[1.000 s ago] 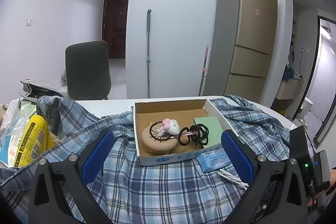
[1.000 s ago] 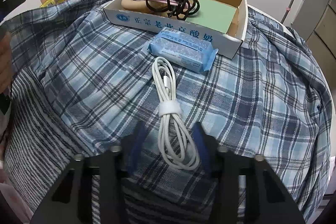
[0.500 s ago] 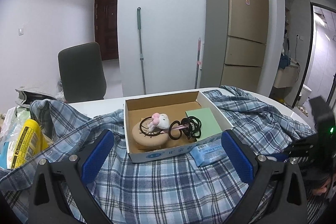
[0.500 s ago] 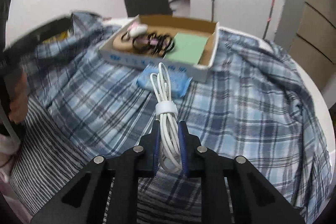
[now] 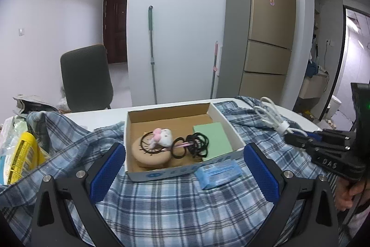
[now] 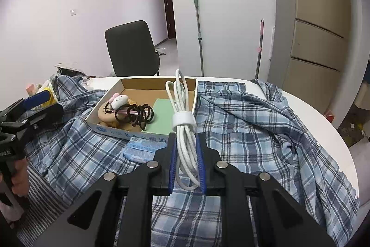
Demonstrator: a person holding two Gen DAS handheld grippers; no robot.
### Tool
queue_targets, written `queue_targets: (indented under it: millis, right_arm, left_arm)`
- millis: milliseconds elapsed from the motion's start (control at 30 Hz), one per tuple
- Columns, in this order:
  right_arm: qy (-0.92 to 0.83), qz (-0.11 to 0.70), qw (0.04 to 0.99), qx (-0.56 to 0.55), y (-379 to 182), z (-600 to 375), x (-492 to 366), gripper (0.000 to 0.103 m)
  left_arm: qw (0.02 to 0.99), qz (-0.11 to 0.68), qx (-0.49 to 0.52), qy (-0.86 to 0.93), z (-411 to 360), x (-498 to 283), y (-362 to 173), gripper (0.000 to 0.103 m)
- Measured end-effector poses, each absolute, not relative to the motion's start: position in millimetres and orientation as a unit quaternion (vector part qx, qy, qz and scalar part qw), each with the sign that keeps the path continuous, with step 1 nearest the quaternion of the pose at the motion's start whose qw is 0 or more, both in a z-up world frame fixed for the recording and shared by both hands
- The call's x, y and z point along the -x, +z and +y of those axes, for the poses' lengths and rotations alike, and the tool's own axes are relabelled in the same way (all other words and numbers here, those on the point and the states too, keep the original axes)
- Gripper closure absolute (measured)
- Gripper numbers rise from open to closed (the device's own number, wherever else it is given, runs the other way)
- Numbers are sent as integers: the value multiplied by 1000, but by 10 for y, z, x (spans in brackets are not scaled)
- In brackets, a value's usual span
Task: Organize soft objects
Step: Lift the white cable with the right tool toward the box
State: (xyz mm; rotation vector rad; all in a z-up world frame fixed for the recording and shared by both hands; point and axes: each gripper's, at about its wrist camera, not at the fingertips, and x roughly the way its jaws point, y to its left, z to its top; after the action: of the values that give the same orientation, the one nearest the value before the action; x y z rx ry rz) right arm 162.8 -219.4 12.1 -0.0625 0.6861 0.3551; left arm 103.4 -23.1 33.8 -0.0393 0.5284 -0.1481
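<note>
Box [image 5: 185, 171] on shirt [image 5: 175, 205]; hair ties [image 5: 196, 145], plush [image 5: 164, 137] inside; tissue pack [image 5: 218, 173] just before box.

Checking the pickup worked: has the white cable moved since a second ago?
Yes. The white cable has left the plaid shirt, lifted in the shut right gripper, and now hangs before the cardboard box.

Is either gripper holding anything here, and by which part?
The right gripper clamps the looped end of the coiled white cable. The left gripper holds nothing.
</note>
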Motion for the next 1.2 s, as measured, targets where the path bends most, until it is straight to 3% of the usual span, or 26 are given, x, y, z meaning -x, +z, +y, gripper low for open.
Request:
queue_targets:
  millis: [567, 1000, 1100, 1200]
  right_arm:
    - [104, 299, 948, 31, 145, -2251, -1820, 87]
    - [104, 333, 937, 3, -229, -2335, -1949, 87]
    - [108, 337, 935, -10, -239, -2383, -1958, 87]
    - [107, 348, 931, -12, -275, -2397, -1968, 87]
  left_arm:
    - [957, 276, 42, -78, -566, -1342, 294, 0]
    - [924, 375, 36, -67, -742, -1755, -282, 0]
    - [908, 411, 55, -67, -754, -1885, -400, 8]
    - [889, 448, 73, -68, -802, -1999, -515, 8]
